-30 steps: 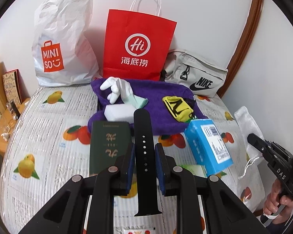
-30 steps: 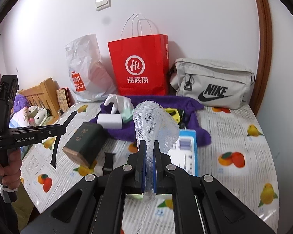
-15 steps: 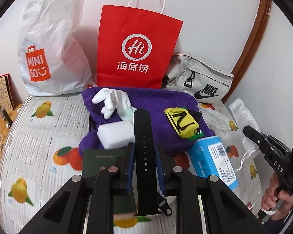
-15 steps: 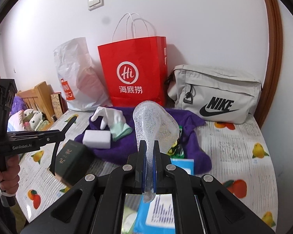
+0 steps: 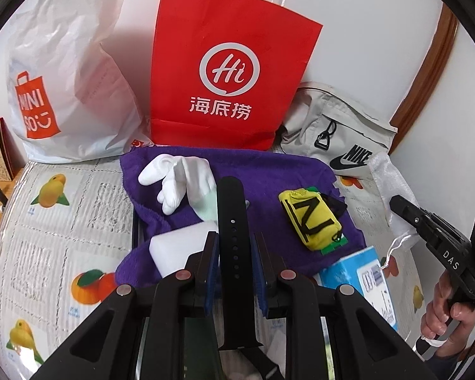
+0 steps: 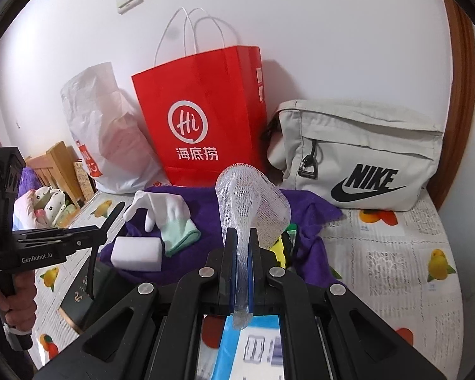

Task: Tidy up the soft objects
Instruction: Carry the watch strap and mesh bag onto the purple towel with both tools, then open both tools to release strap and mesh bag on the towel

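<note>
A fruit-printed cloth (image 6: 395,253) covers the bed, and along the wall at its far side stand a white Miniso plastic bag (image 5: 63,95), a red paper bag (image 5: 228,72) and a grey Nike pouch (image 6: 357,155), side by side. In front of the red bag a purple towel (image 5: 269,174) lies spread, rumpled at its edges. On it rest a white glove (image 5: 180,177) with a pale green cuff, a white foam block (image 5: 180,247) at the towel's near edge just below the glove, and a yellow pouch with black markings (image 5: 313,218) over to the right. A blue box (image 5: 361,278) sits just off the towel's near right corner, and a dark green booklet (image 6: 82,288) lies near the left side.

The left claw (image 5: 234,250) is nearly closed, its pads pinching a black watch strap (image 5: 232,221) that stands up above the towel. The right claw (image 6: 240,247) is clamped fully down on the neck of a white mesh net (image 6: 250,199), which balloons up above the fingers over the towel's right half. A hand (image 5: 443,310) grips each handle.
</note>
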Demonstrator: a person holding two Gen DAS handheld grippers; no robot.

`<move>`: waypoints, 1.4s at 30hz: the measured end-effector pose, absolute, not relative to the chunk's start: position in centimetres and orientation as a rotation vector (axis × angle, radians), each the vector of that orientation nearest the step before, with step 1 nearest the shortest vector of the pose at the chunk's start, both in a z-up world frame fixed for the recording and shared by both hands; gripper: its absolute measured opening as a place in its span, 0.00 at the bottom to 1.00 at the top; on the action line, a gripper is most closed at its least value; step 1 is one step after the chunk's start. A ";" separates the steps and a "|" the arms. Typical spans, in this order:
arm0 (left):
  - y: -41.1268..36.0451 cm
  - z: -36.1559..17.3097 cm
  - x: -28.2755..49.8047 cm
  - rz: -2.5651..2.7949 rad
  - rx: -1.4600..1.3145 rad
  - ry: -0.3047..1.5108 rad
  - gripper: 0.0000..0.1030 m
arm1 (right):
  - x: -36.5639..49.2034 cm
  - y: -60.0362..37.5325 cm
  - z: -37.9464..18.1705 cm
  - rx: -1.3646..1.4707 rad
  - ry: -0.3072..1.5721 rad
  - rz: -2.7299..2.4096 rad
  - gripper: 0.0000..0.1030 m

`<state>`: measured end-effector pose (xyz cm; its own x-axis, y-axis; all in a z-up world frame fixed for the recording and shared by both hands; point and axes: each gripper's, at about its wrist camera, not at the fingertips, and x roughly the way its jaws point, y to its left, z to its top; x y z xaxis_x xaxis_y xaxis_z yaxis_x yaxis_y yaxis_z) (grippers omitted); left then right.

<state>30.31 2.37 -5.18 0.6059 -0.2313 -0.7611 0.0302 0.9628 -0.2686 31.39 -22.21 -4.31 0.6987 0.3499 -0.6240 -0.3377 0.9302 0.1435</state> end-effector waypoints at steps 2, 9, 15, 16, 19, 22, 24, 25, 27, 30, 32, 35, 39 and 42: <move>2.4 -5.3 31.1 -0.152 -0.240 0.915 0.19 | 32.3 -21.9 -4.5 0.010 0.709 0.386 0.05; 2.2 -5.9 34.0 -0.142 -0.243 0.933 0.19 | 34.8 -21.5 -4.6 -0.002 0.729 0.388 0.05; 2.1 -6.7 36.0 -0.140 -0.244 0.951 0.19 | 36.8 -20.9 -5.7 -0.046 0.747 0.361 0.05; 2.2 -7.0 36.4 -0.139 -0.249 0.957 0.19 | 37.2 -20.9 -6.3 -0.045 0.761 0.364 0.05; 2.3 -7.8 37.3 -0.134 -0.259 0.971 0.19 | 38.4 -20.8 -7.9 -0.040 0.800 0.364 0.05; 2.2 -8.8 38.2 -0.123 -0.268 0.994 0.19 | 39.4 -20.8 -9.3 -0.046 0.840 0.356 0.05; 2.1 -9.5 38.6 -0.114 -0.263 1.013 0.19 | 39.8 -21.0 -10.0 -0.039 0.859 0.353 0.05; 2.1 -9.9 38.6 -0.115 -0.265 1.017 0.19 | 39.9 -21.1 -10.3 -0.035 0.866 0.353 0.06; 2.0 -10.4 38.7 -0.118 -0.267 1.026 0.19 | 40.2 -21.1 -11.1 -0.037 0.887 0.356 0.06; 2.1 -11.2 38.9 -0.108 -0.271 1.041 0.19 | 40.7 -21.1 -12.3 -0.043 0.926 0.349 0.06; 2.1 -11.6 39.0 -0.107 -0.274 1.047 0.19 | 41.0 -21.3 -12.8 -0.027 0.947 0.357 0.06; 2.1 -11.9 39.2 -0.109 -0.275 1.050 0.19 | 41.1 -21.5 -13.0 -0.010 0.958 0.364 0.07; 1.9 -12.3 39.5 -0.116 -0.275 1.059 0.19 | 41.1 -21.4 -13.3 -0.013 0.971 0.366 0.08; 1.8 -12.5 39.8 -0.118 -0.280 1.064 0.20 | 41.3 -21.3 -13.7 -0.015 0.988 0.368 0.08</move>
<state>39.76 1.81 -12.54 0.4830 -0.2297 -0.8450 -0.0392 0.9583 -0.2830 41.34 -21.27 -13.69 0.4935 0.2968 -0.8176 -0.3102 0.9382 0.1534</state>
